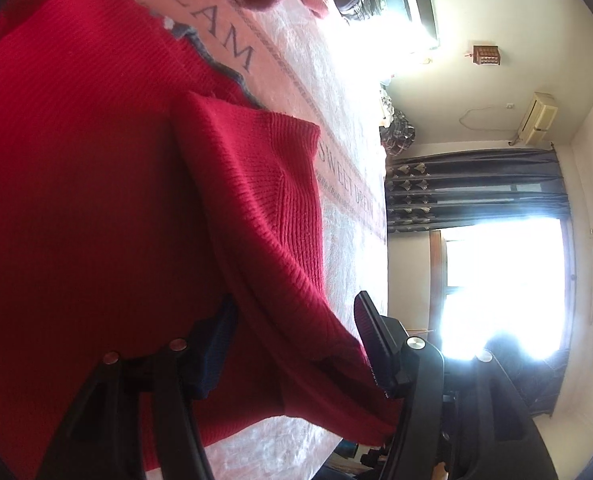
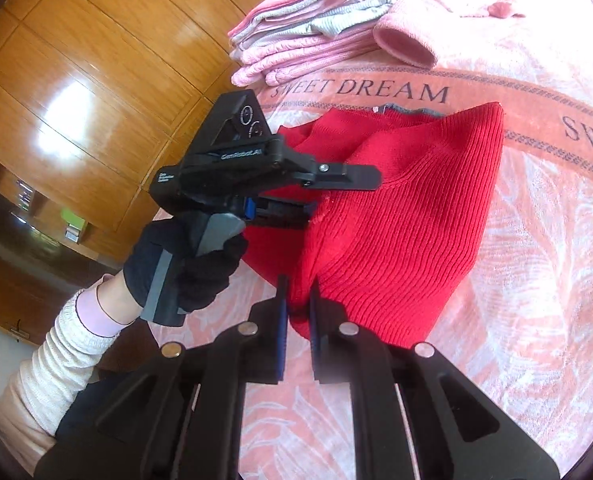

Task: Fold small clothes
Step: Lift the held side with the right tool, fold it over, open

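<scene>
My right tongs (image 2: 298, 312) are clamped on the near corner of the red knit sweater (image 2: 396, 232), which lies bunched on the bed's pink blanket (image 2: 536, 280). My left tongs (image 2: 316, 196) pinch its left edge – in the left wrist view the knit (image 1: 96, 200) drapes between the fingers (image 1: 376, 336), apparently gripped. The ribbed fabric is thick and stretchy; if I pull the two corners unevenly, one could slip free and the fold would land crooked – or drag the blanket up towards the folded pink stack (image 2: 296, 40)

Bed with pink "SWEET DREAM" blanket (image 2: 536, 240); on it 1 red knit sweater (image 2: 408, 232), stack of folded pink and grey clothes (image 2: 304, 40), loose pink garment (image 2: 408, 42).
</scene>
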